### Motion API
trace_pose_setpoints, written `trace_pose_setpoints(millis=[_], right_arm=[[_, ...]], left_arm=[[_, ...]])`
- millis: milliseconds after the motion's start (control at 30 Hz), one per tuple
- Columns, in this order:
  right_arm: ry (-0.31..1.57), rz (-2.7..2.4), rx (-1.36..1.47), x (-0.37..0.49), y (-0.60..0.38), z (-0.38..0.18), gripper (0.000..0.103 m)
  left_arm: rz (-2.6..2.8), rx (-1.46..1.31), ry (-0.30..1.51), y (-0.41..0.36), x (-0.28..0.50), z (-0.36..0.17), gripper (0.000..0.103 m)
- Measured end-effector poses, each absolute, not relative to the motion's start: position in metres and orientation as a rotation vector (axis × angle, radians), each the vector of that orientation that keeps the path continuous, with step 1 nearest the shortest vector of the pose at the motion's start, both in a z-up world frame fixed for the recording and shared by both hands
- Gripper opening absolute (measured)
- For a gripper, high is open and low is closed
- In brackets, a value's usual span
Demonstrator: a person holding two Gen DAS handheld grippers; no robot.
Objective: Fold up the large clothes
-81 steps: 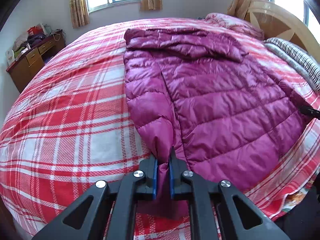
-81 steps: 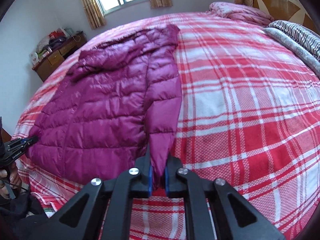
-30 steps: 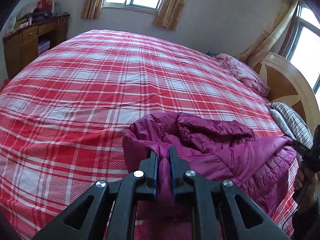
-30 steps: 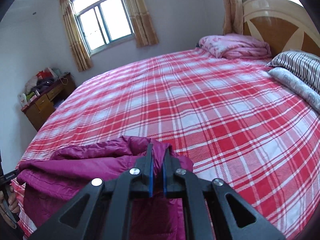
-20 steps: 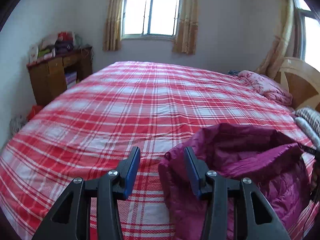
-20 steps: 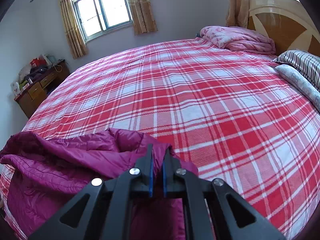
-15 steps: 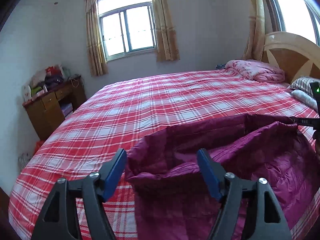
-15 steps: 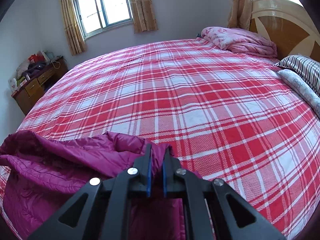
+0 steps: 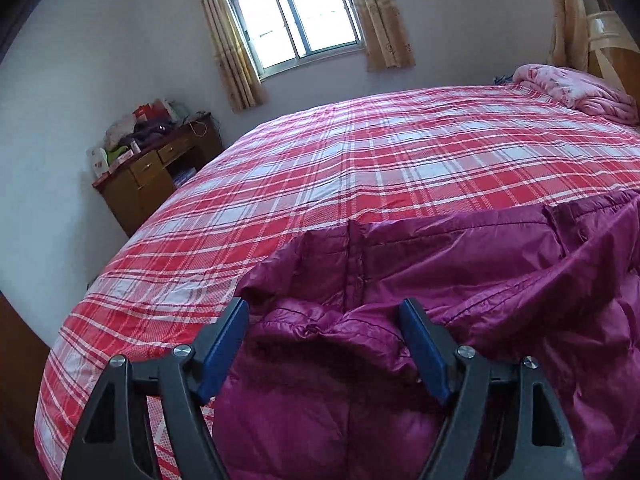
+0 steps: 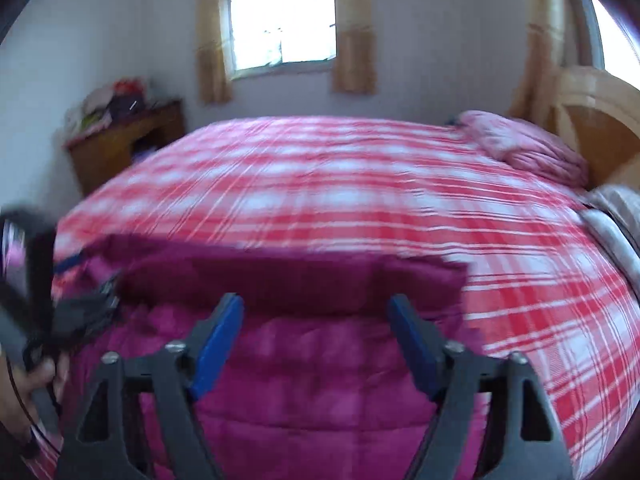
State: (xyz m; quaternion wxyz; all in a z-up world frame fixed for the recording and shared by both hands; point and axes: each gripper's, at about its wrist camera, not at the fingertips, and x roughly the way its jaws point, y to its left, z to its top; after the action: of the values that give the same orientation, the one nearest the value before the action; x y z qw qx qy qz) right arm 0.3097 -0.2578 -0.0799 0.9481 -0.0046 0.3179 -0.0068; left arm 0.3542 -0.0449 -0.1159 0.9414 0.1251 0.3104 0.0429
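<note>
Your magenta quilted puffer jacket [image 9: 460, 280] lies folded, lower frame, on the red plaid bed [image 9: 400, 168]; both hand-held grippers, left [image 9: 324, 320] and right [image 10: 316, 316], gape empty, the right's jaws just opened. Probably light, slippery, springy: pinch seamed edges

Magenta quilted jacket [image 9: 460, 280] on red-and-white plaid bedcover [image 9: 360, 160]

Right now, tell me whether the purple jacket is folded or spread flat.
Folded: the purple jacket lies doubled over itself near the plaid bed edge, its top layer ending in a straight fold line.
</note>
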Motion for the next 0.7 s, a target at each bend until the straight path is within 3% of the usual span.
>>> trace_pose_setpoints(millis=[167,467,700], right_arm=[[0.806,-0.038,0.055,0.353,-0.274,-0.132,0.067],[0.813,-0.059,0.094,0.361,-0.285,-0.144,0.067],[0.790,-0.122,0.127,0.361,-0.286,-0.120,0.067]], left_arm=[[0.086,0.191,0.682,-0.040,0.374,-0.108,0.078],[0.190,0.011,0.564,0.016,0.361,-0.052,0.078],[-0.008,0.152,0.575,-0.050,0.327,-0.063,0.079]])
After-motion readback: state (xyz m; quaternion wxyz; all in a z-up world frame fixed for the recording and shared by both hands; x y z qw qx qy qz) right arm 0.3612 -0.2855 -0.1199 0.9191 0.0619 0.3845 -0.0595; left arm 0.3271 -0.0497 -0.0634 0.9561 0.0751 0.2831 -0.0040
